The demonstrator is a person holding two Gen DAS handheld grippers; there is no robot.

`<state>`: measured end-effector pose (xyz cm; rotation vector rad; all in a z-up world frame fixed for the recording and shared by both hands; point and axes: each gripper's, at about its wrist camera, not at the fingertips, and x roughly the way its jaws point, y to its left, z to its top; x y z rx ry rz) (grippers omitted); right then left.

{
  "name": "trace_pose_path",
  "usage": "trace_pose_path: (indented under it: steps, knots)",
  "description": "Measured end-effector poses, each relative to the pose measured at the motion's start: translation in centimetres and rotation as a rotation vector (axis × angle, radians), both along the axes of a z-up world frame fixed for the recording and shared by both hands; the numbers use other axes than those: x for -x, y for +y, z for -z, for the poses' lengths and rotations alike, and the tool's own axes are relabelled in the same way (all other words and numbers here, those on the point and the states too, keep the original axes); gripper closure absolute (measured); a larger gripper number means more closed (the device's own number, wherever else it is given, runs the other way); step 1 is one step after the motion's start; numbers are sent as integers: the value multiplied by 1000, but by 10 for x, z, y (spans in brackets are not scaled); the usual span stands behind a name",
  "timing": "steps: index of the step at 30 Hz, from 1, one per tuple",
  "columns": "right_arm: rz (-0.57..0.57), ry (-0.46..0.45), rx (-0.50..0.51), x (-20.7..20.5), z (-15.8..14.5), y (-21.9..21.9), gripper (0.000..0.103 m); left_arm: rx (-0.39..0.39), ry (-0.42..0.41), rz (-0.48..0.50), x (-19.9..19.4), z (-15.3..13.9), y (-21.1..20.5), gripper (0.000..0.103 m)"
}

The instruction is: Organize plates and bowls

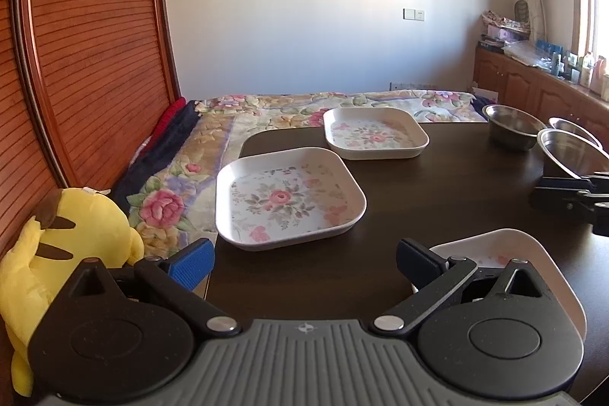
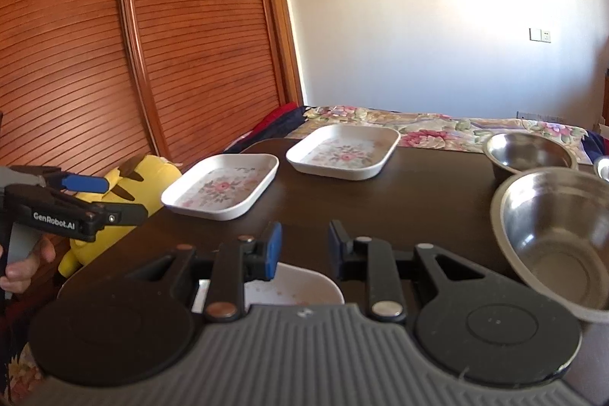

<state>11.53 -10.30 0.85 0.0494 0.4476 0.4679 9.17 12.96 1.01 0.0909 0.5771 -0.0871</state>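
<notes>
I am looking at three floral plates and three steel bowls on the dark table (image 1: 418, 185). The far plate (image 1: 375, 133) is sitting by the table's far edge, and the middle plate (image 1: 287, 196) is lying nearer, close to the left edge, the two just apart at their corners. The near plate (image 1: 506, 250) is resting at the table's near edge, mostly hidden under my rigs; in the right wrist view only part of its rim (image 2: 304, 282) is showing, just below the fingertips.

The bowls are sitting toward the right side. The near bowl (image 2: 559, 238) is standing just right of my right claw, the far bowl (image 2: 529, 151) is behind it by the far edge, and a sliver of a third bowl (image 2: 603, 167) is peeking in at the right, all close together.

I am holding the left claw (image 1: 304, 259) wide open over the table's near left edge, gripping nothing. The right claw (image 2: 304, 248) is hovering with its jaws parted only narrowly, also gripping nothing.

A yellow plush toy (image 1: 72, 246) is lying off the table's left edge, beside a flowered bedspread (image 1: 213, 139) that is running beyond the far edge. A hand (image 2: 23, 265) is gripping the left rig's handle.
</notes>
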Motion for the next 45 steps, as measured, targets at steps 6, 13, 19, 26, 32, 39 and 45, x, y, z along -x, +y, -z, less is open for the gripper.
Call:
trace_pose_path:
  steps: [6,13,19,26,32,39,45]
  knots:
    - [-34,7,26,-13,-8,12,74,0,-5,14,-7,-5,5,0]
    - [-87,3,61,-35,-27,31,73,-4,-11,-9,-28,-13,23,0]
    - [-131,34,91,-63,-35,53,71,31,-39,-1,-47,-16,42,0]
    - [-157,84,112,-91,-29,78,55,40,-24,-5,-76,-6,61,12]
    - [-169,178,114,-119,-10,96,55,83,15,-5,-99,12,77,32]
    - [-184,255,133,-142,7,109,59,100,34,-39,-114,29,90,58]
    - [-195,278,149,-150,14,115,74,126,51,-34,-121,38,94,74]
